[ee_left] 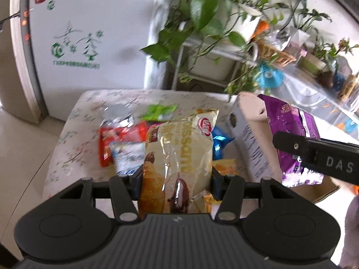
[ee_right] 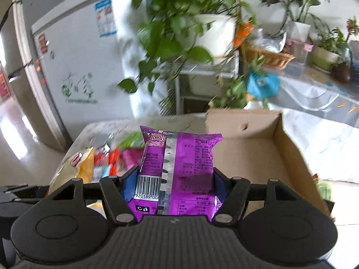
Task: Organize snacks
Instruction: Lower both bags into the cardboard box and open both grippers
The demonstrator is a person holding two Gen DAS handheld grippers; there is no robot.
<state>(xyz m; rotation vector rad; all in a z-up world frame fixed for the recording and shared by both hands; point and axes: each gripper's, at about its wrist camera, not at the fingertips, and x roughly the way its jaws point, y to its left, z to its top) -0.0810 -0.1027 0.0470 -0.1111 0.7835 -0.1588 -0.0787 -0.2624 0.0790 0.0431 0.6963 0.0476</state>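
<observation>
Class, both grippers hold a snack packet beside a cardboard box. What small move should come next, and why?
Probably ease the right gripper forward and right over the cardboard box, then release. Its fingers grip the purple packet just short of the open box, whose visible floor looks bare. The left gripper can hold its croissant packet over the snack pile until then.

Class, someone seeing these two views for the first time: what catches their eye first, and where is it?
The purple packet, clamped in the right gripper, stands before the open cardboard box. The cream croissant bag sits in the left gripper, above the snack pile on the floral table.
</observation>
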